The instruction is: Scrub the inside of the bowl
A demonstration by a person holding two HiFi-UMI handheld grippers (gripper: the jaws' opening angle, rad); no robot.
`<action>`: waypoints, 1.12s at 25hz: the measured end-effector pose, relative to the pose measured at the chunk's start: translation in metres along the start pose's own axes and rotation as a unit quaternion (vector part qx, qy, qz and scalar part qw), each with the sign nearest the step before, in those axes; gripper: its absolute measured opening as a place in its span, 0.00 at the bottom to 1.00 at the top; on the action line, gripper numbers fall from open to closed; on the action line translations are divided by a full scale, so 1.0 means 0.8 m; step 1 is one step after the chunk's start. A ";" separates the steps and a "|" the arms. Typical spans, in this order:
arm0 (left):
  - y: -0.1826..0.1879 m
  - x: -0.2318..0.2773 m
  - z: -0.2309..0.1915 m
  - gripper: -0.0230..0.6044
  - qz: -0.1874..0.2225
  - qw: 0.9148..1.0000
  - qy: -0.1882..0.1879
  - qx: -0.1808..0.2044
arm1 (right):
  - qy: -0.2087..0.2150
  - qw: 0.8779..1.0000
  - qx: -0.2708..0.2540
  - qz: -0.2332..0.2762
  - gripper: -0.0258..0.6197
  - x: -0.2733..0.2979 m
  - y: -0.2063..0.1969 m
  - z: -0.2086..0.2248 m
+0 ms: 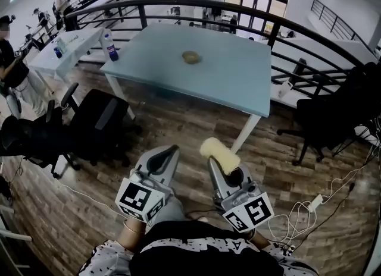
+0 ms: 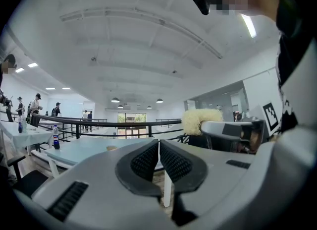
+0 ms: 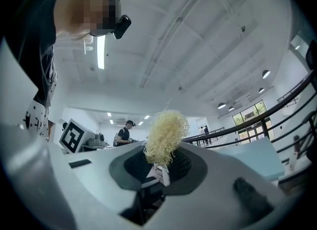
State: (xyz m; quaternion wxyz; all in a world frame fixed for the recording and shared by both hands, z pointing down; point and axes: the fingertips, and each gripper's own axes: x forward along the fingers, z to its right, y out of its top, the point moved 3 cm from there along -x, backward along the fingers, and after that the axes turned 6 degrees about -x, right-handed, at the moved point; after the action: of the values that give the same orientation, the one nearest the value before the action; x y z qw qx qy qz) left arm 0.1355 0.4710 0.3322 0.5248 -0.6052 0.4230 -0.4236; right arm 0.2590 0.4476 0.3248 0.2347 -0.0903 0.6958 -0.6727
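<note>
Approach step: the bowl (image 1: 191, 57) sits upper centre on the blue desk (image 1: 238, 84), well apart from both grippers. The right gripper (image 3: 161, 164) has its fingers clamped on a yellow scrubber (image 3: 166, 135); the left gripper (image 2: 158, 149) has its fingers closed and empty. Next, probably close in on the bowl.

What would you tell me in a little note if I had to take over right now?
Left gripper: jaws shut together, nothing in them.
Right gripper: shut on the yellow scrubber, which sticks up past the jaws.
Bowl: sits alone on the light blue table, well ahead of both grippers, untouched.
Done: scrubber is in hand.
Left: walk up to the table, probably steady the bowl with the left gripper, then scrub its inside with the scrubber.
</note>
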 end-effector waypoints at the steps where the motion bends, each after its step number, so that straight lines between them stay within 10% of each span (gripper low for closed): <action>1: -0.002 0.003 -0.003 0.06 -0.001 1.000 -0.004 -0.003 | -0.004 1.000 -0.003 -0.002 0.13 0.002 -0.002 0.002; 28: 0.025 0.102 -0.288 0.06 0.023 0.998 -0.025 -0.048 | -0.025 0.999 -0.041 -0.023 0.13 0.285 -0.047 0.037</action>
State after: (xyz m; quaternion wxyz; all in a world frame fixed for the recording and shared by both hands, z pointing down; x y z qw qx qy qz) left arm -0.0631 0.3273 0.3388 0.5150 -0.6302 0.4437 -0.3752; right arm 0.0659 0.3178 0.3150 0.2325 -0.1325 0.7146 -0.6464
